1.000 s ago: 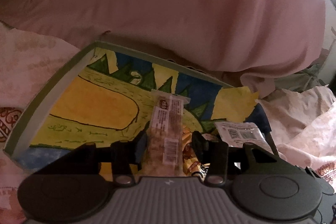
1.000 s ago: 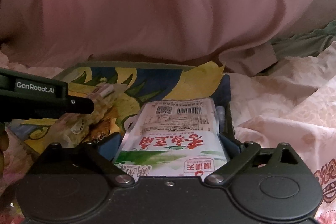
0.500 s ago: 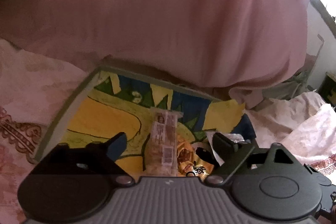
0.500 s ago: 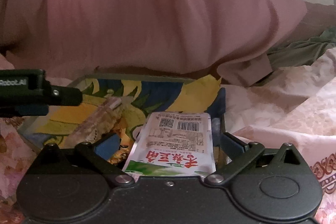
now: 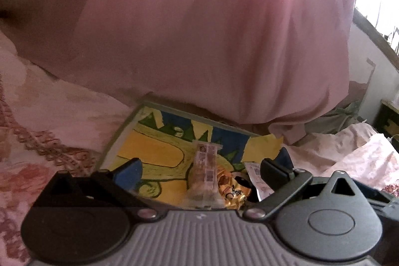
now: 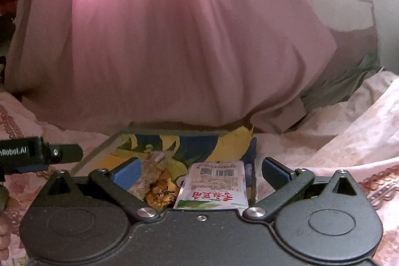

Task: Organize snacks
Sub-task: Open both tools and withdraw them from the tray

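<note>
Snacks are lying on a painted board (image 5: 154, 153) showing yellow, green and blue shapes, which is resting on pink patterned bedding (image 5: 49, 121) below a large pink curtain (image 5: 212, 29).

Through the left wrist camera, the left gripper (image 5: 200, 170) is hovering with its jaws spread wide apart, holding nothing. A clear bar-shaped snack packet (image 5: 204, 173) with white printed labels is lying between the jaws, touching neither. A crumpled gold wrapper (image 5: 233, 188) is sitting just beside it, toward the right-hand jaw. The corner of a white pouch (image 5: 256, 175) is peeking out behind that jaw. The labels are too small to read.

Through the right wrist camera, the right gripper (image 6: 200, 170) is also hovering with its jaws wide apart and empty. A white pouch (image 6: 214, 186) with red Chinese characters, a barcode and a QR code is lying between the jaws, nearer the right-hand one. The clear packet (image 6: 149, 173) and gold wrapper (image 6: 162, 193) are lying by the left-hand jaw. Outside that jaw, the other gripper's body is showing the lettering "Robot.AI".
</note>
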{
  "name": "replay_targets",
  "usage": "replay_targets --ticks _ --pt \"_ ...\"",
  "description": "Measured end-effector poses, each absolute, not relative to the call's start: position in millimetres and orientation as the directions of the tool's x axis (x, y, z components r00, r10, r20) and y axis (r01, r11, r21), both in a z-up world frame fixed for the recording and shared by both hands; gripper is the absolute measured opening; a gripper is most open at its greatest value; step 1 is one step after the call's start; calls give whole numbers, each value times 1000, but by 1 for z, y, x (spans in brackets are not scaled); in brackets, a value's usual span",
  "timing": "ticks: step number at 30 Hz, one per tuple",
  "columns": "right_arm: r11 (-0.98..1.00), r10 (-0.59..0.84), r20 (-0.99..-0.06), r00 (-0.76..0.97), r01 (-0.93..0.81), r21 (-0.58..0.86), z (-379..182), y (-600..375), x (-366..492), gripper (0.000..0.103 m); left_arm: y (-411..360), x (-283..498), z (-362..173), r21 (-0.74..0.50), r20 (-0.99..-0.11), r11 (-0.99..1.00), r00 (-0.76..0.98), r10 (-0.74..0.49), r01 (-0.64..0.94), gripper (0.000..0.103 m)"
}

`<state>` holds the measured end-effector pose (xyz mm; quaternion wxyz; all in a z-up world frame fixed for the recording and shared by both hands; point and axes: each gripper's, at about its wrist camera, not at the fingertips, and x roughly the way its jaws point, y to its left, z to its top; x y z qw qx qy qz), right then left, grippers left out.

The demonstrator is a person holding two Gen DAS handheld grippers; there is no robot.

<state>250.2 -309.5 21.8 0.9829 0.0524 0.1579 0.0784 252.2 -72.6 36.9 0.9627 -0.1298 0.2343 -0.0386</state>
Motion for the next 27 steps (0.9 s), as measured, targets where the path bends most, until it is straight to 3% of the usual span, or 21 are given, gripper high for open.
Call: replay_targets --ticks 7,15,27 --pt "986 158 -271 950 -139 88 29 -301 195 102 -65 199 46 -215 -400 976 911 -98 11 103" --pt "990 143 -298 944 -137 42 20 -292 135 102 -61 134 45 -155 -356 987 934 -22 -36 103" --pt "995 98 -359 928 -83 57 8 -283 69 102 -48 64 18 -92 -422 995 906 5 -48 103"
